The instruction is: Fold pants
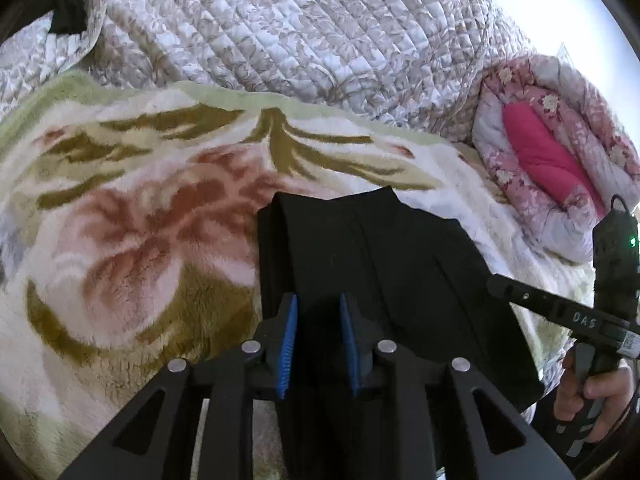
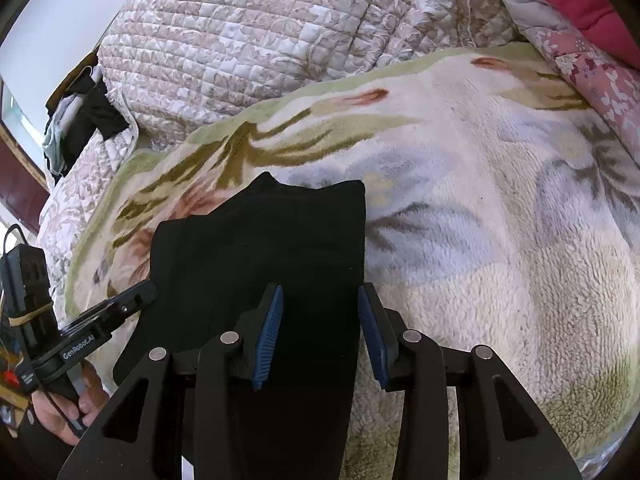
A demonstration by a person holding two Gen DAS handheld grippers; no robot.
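Black pants (image 1: 360, 252) lie folded lengthwise on a floral fleece blanket (image 1: 120, 220), running away from me. My left gripper (image 1: 318, 312) is open, its blue pads (image 1: 290, 340) standing above the near left part of the pants. In the right wrist view the pants (image 2: 260, 248) lie centre left. My right gripper (image 2: 320, 304) is open over their right edge, one pad (image 2: 270, 332) over the cloth and the other (image 2: 372, 332) over the blanket (image 2: 480, 240). Neither gripper holds cloth. Each gripper shows at the side of the other's view.
A quilted grey-white bedspread (image 1: 300, 32) is piled behind the blanket. A pink floral quilt with a magenta cushion (image 1: 552, 160) lies at the right. Dark clothes (image 2: 88, 120) hang at the far left. The person's hand holds the other gripper's handle (image 1: 592, 384).
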